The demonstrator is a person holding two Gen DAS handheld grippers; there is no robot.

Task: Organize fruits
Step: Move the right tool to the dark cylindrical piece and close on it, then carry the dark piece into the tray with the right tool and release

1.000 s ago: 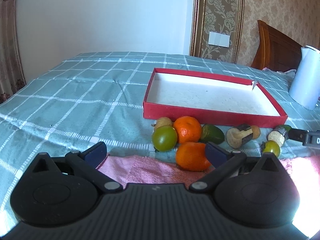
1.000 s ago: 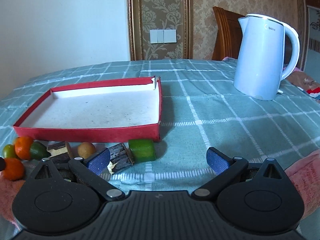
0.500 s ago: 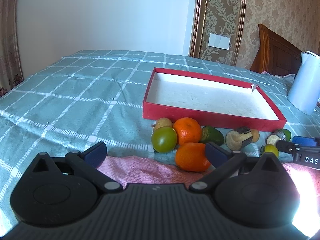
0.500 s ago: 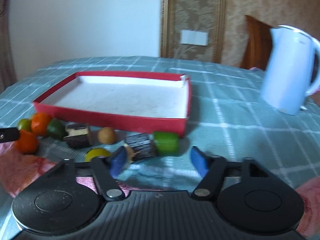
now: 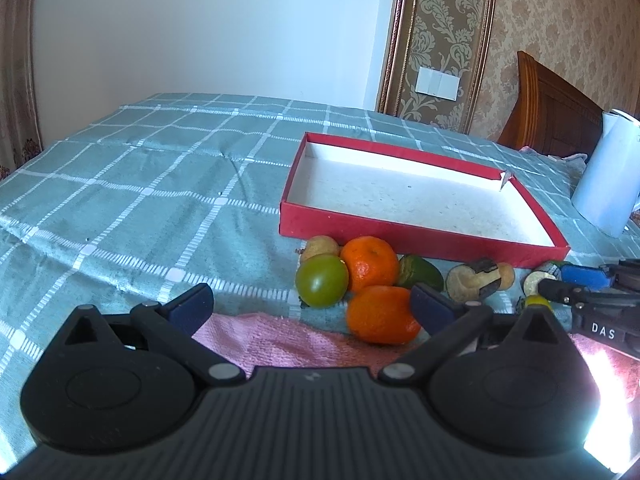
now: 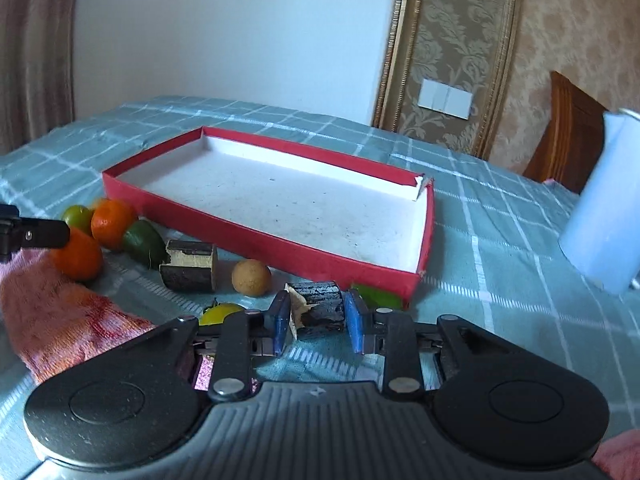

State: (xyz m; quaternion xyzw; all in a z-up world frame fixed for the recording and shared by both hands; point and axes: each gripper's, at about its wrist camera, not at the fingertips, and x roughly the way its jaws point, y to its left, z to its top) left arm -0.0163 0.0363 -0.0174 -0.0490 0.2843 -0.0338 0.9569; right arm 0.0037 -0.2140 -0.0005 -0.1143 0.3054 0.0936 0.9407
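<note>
A shallow red box [image 6: 224, 222] lies on the checked cloth with loose fruit along its near side. My right gripper [image 6: 318, 322] is closing its blue pads on a dark-skinned cane chunk [image 6: 320, 306], which sits between them and touches both. A green lime [image 6: 376, 298] lies just behind it and a yellow fruit [image 6: 220, 314] to its left. My left gripper [image 5: 312, 308] stands open over the pink towel [image 5: 280, 340], with an orange [image 5: 380, 314] next to its right pad. A green round fruit [image 5: 322, 286] and a second orange [image 5: 370, 264] lie just beyond.
A second cane chunk [image 6: 190, 266], a small brown round fruit [image 6: 251, 277] and a dark green fruit [image 6: 142, 242] lie between the two grippers. A white kettle [image 6: 600, 216] stands at the right. A wooden headboard [image 5: 552, 112] and papered wall are behind.
My right gripper swung left and rolled, and its jaws went from wide open to shut around the dark cane chunk. The left gripper stayed where it was, open.
</note>
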